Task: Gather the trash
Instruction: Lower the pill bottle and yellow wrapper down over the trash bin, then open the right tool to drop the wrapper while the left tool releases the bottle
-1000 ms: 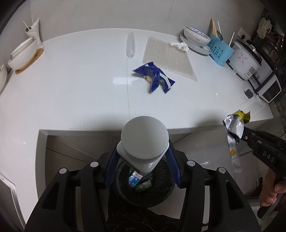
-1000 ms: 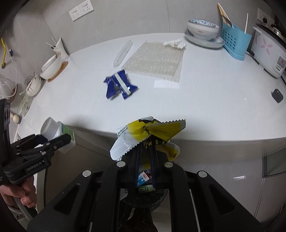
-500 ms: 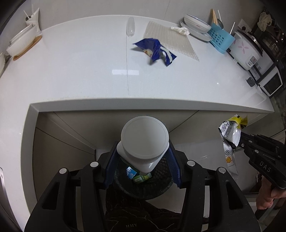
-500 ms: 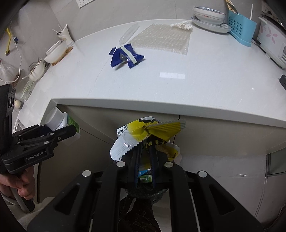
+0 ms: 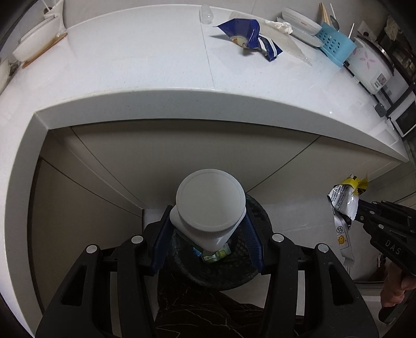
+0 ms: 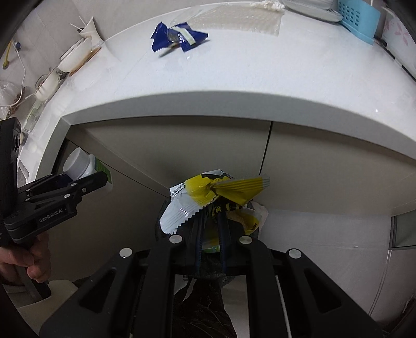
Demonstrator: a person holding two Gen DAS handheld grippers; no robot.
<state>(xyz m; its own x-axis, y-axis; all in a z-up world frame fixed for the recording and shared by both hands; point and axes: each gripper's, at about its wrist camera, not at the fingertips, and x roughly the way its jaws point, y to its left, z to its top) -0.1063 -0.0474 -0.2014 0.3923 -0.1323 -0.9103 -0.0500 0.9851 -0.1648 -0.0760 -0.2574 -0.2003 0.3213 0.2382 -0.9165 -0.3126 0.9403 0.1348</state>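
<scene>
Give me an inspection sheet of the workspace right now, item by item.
Surface: white countertop, cabinet fronts below.
Job's things: white-capped bottle in left gripper; yellow wrapper in right gripper; both above black mesh bin holding small cartons; blue wrapper on counter.
Clutter: bubble wrap, bowls, blue utensil rack, rice cooker.
Grippers: left closed on bottle, right shut on wrapper.
Cables: yellow cord at far left wall.
Surroundings: microwave beyond counter's end.
</scene>
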